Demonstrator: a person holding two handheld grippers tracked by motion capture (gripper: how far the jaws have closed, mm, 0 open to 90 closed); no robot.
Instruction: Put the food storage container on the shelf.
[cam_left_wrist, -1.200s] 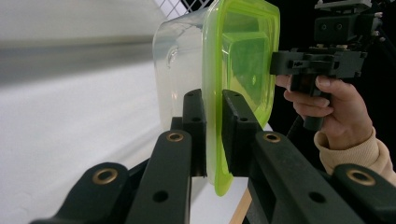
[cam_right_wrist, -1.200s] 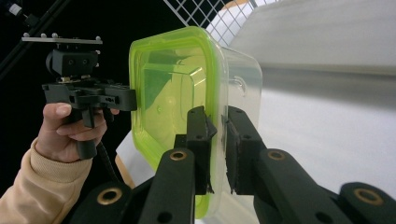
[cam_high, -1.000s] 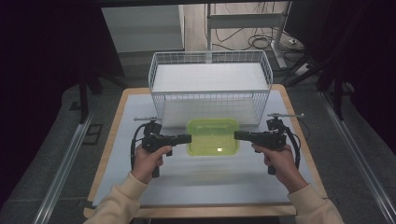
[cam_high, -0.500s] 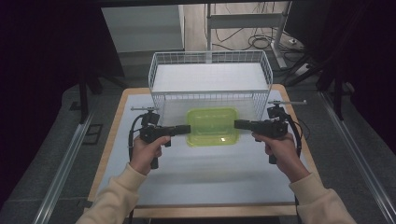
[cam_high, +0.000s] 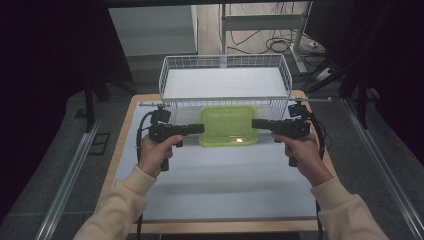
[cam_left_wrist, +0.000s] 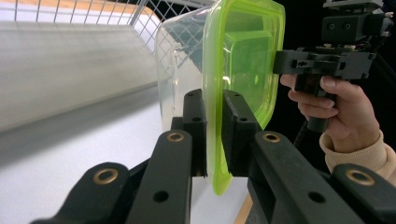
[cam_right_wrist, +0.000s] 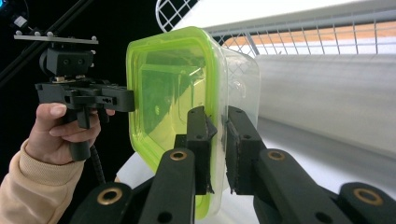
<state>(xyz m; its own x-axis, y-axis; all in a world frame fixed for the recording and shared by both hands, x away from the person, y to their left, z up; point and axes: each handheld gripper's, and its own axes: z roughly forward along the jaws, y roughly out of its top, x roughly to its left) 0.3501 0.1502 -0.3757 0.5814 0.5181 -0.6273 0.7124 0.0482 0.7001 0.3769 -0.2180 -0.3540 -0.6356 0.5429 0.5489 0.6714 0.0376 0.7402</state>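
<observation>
Dark room, cables on the floor at the far side; wooden table (cam_high: 125, 150) with a pale sheet over the top. White wire basket (cam_high: 225, 80) sits at the far edge of the table.

Clear container with a lime-green lid (cam_high: 228, 125) is between the two grippers, at table centre, just near of the basket's front wall. In the high view the lid faces up and reads flat/level. Long axis runs left–right, from one gripper to the other. Rounded-rectangle outline, lid has a raised centre panel.

Left gripper (cam_high: 200, 129): jaws narrow, clamped on the container's left rim; the left gripper view shows one pad on the clear wall side and one on the green lid side, lid edge pinched between them.

Right gripper (cam_high: 255, 123): same on the right rim; jaws narrow, pads either side of the lid edge, pressing on it in the right gripper view.

Each gripper view also shows the opposite hand and its gripper at the far end of the container.

Labels/writing: can't read any on lid, container body, basket or grippers.
</observation>
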